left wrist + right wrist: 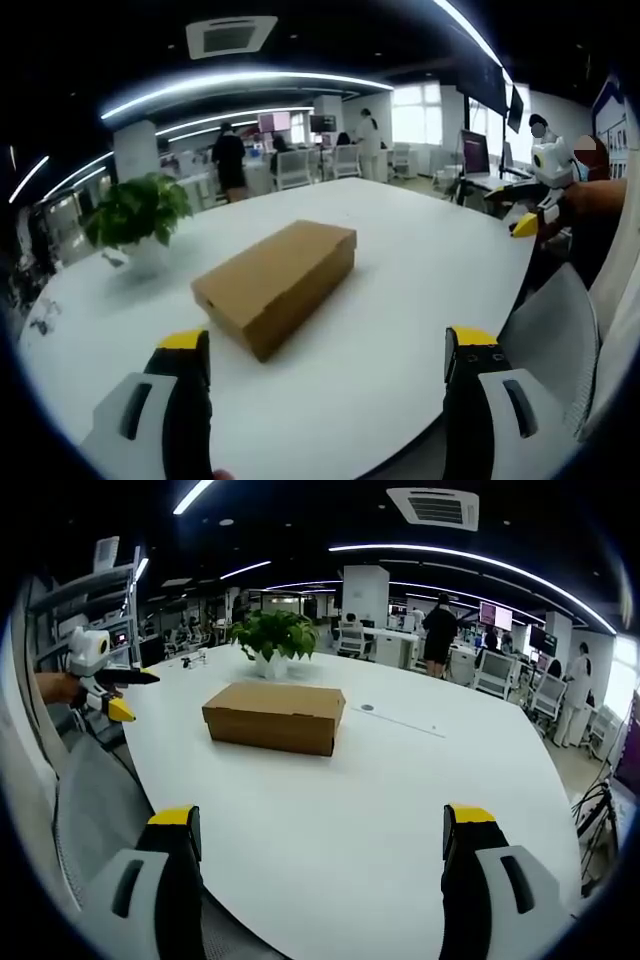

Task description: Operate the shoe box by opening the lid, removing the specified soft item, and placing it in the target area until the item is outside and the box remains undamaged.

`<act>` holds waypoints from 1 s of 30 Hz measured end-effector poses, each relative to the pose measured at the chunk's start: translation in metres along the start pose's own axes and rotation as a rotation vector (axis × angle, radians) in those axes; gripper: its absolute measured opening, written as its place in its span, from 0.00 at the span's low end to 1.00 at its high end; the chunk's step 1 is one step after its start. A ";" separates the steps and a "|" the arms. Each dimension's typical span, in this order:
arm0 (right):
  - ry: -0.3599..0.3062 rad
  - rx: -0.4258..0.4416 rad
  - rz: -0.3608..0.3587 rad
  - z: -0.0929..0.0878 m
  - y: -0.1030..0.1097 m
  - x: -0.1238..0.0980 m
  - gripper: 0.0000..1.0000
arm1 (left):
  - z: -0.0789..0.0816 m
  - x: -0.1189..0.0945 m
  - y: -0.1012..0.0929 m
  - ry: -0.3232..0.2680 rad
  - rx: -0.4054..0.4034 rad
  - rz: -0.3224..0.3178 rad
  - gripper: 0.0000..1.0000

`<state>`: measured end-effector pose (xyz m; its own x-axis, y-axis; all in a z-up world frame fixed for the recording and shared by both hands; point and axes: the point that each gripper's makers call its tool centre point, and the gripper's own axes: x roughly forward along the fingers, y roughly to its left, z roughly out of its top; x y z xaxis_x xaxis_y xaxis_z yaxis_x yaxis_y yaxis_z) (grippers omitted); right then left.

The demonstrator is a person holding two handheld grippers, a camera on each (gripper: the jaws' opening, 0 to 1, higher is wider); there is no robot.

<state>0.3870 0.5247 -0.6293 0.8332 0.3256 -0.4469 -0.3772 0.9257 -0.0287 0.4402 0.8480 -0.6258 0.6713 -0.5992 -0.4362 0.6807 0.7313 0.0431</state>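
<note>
A closed, plain brown cardboard shoe box point(277, 285) sits on a large white round table point(400, 300), lid on, at the centre of the left gripper view and upper centre-left of the right gripper view point(275, 716). At the bottom of each view, the left gripper point(325, 350) and right gripper point(320, 828) have yellow-tipped jaws spread wide, holding nothing, short of the box. A leafy green potted plant point(272, 640) in a white pot stands beyond it.
</note>
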 end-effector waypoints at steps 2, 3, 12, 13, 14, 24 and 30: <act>0.001 -0.001 -0.001 0.000 0.000 0.000 0.96 | 0.000 0.000 0.000 0.000 0.000 0.001 1.00; 0.002 0.000 -0.001 -0.001 0.000 0.000 0.96 | 0.000 0.000 0.000 0.001 0.001 0.001 1.00; 0.001 -0.007 0.006 0.001 0.000 0.001 0.96 | 0.000 0.001 0.003 0.003 0.006 0.008 0.99; 0.001 -0.008 0.008 0.001 0.000 0.001 0.96 | 0.000 0.002 0.003 0.004 0.006 0.010 0.99; 0.004 -0.010 0.011 0.001 0.000 0.002 0.96 | 0.000 0.002 0.004 0.004 0.006 0.012 0.99; 0.038 -0.068 0.050 0.000 -0.001 0.011 0.92 | 0.001 0.010 0.014 0.029 0.023 0.059 0.92; 0.041 -0.095 0.081 0.006 0.001 0.022 0.90 | 0.001 0.013 0.016 0.028 0.018 0.063 0.92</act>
<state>0.4074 0.5343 -0.6337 0.7818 0.3886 -0.4876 -0.4807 0.8737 -0.0745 0.4602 0.8515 -0.6295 0.7050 -0.5426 -0.4567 0.6425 0.7612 0.0876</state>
